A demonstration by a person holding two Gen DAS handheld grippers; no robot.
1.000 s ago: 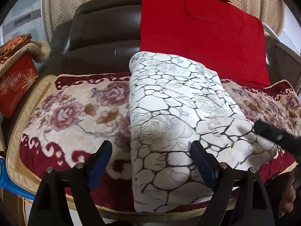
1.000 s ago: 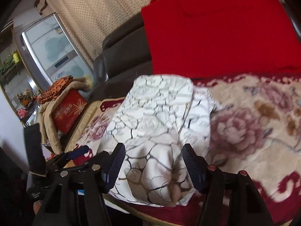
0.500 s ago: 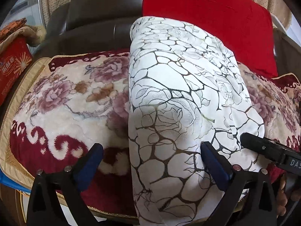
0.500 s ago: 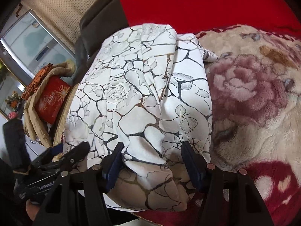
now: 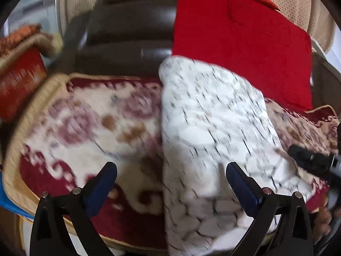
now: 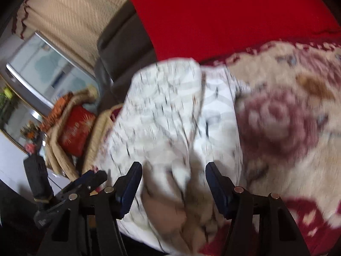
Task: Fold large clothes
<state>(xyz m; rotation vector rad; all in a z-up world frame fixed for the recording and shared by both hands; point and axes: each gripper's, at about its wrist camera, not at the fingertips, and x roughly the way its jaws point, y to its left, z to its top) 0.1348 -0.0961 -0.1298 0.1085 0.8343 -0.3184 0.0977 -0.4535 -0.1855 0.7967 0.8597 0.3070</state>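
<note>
A folded white garment (image 5: 208,132) with a dark crackle-and-rose print lies lengthwise on the floral sofa cushion (image 5: 89,123); both views are motion-blurred. My left gripper (image 5: 170,168) stands wide open over the garment's near left edge, with its right finger above the cloth and its left finger above the cushion. My right gripper (image 6: 173,166) is open at the garment's (image 6: 170,115) near end, where bunched cloth lies between its fingers without the pads pressing on it. The right gripper's black tip (image 5: 309,160) also shows at the garment's right side.
A red blanket (image 5: 240,42) hangs over the dark leather sofa back (image 5: 127,32). A red box (image 6: 74,132) wrapped in tan cloth sits beyond the cushion's left end. Beige curtains (image 6: 70,21) and a window are behind. The cushion's front edge is close beneath both grippers.
Both grippers pushed in over the garment half a second ago and have since drawn back. The left jaws have widened. The garment still lies folded in the same place.
</note>
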